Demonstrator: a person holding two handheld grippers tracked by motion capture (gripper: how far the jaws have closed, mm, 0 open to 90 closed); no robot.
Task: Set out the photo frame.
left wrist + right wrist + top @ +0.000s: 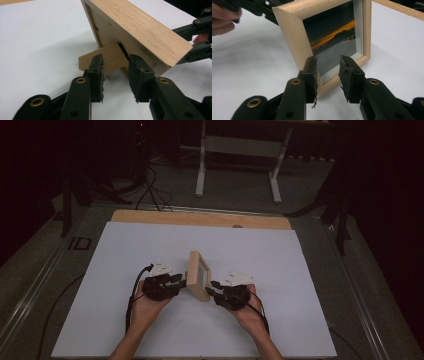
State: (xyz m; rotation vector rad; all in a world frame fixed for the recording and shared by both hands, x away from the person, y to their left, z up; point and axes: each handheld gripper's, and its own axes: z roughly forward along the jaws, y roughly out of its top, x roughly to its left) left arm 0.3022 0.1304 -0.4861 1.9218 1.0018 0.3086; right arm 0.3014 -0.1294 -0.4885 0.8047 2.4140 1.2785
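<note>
So the frame [198, 275] is standing up on the white tabletop [125, 265], roughly in the middle, leaning back on its little rear stand [105, 58]. Looks to me like the propping-up part is basically done, since it holds itself up with the stand foot touching the surface.

Left hand-held gripper [115, 75] sits right behind the frame at the stand, jaws apart, nothing pinched between them. Right hand-held gripper [328, 75] is at the front lower corner, jaws also apart, with the frame's bottom edge in the gap but the pads not pressing on it. The sunset photo [334, 37] faces that side.

What's left, I'd guess, is just pulling both hands clear without bumping it. The lean looks a bit steep, so a nudge could tip it.
</note>
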